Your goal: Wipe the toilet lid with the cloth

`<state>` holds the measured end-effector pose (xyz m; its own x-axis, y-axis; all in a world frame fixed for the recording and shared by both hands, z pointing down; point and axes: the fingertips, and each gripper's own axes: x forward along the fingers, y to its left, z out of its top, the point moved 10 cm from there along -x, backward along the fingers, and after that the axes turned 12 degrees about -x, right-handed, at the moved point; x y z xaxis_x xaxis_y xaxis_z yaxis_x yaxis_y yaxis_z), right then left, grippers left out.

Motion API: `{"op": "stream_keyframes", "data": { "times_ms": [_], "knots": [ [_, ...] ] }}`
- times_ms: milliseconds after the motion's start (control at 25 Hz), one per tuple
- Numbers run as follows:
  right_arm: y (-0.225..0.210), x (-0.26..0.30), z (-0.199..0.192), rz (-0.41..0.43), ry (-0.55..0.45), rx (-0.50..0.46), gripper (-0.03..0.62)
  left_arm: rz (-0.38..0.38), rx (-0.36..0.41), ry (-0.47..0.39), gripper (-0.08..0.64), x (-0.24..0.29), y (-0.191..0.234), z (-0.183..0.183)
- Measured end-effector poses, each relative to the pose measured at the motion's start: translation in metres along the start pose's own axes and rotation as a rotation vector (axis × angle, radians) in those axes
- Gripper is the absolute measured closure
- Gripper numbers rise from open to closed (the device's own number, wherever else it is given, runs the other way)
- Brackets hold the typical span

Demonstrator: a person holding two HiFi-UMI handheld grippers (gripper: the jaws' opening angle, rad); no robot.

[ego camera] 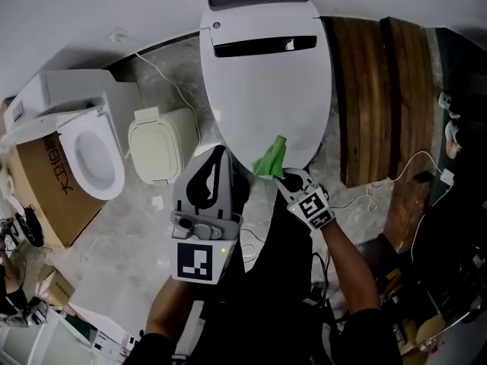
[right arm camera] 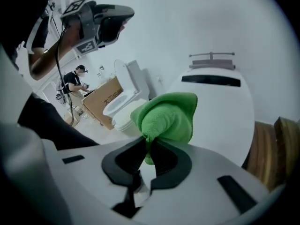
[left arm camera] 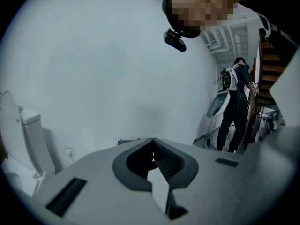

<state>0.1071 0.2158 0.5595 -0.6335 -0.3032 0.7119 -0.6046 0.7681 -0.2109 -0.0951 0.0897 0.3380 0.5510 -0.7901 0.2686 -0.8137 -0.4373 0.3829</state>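
The white toilet lid (ego camera: 262,90) fills the upper centre of the head view. It is shut flat, with a dark slot across its far end. To its right, dark wooden planks (ego camera: 377,97) run down the frame. At the left edge a brown cardboard box (ego camera: 46,188) stands on the grey stone floor (ego camera: 144,219); what it holds cannot be seen. A second white toilet (ego camera: 91,154) stands just beside the box with its lid up and its oval bowl open to the camera. Between that toilet and the big lid lies a cream seat unit (ego camera: 161,144), closed.

The left gripper (ego camera: 215,158) is held up close under the camera at lower centre, apart from the lid. In its own view the left gripper (left arm camera: 152,142) points at a plain white wall (left arm camera: 93,69), and its dark fingers (left arm camera: 171,165) meet at the tips with nothing between them.

The right gripper (ego camera: 288,179) sits at the lid's near edge. In its own view the right gripper (right arm camera: 149,142) has its fingers (right arm camera: 161,156) pinched tight on a bunched green cloth (right arm camera: 171,116), which bulges out beyond the tips. In the head view the cloth (ego camera: 269,160) lies over the lid's lower rim; whether it presses on the surface cannot be told.
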Motion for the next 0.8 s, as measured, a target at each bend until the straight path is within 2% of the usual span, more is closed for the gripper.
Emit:
{"op": "stream_keyframes", "data": {
  "times_ms": [200,360,600,800],
  "knots": [
    [-0.066,-0.021,0.027,-0.177,-0.064,-0.011,0.549,0.057,-0.008,-0.017,0.551,0.003,-0.014,-0.001],
    [-0.128,-0.024,0.044,-0.267,-0.073,0.005,0.549,0.116,-0.02,-0.027,0.551,0.007,-0.022,-0.004],
    [-0.215,-0.015,0.061,-0.32,-0.014,0.037,0.549,0.209,-0.052,-0.046,0.551,0.019,-0.035,-0.008],
    [-0.27,0.006,0.061,-0.31,0.054,0.035,0.549,0.271,-0.057,-0.057,0.551,0.032,-0.044,-0.014]
  ]
}}
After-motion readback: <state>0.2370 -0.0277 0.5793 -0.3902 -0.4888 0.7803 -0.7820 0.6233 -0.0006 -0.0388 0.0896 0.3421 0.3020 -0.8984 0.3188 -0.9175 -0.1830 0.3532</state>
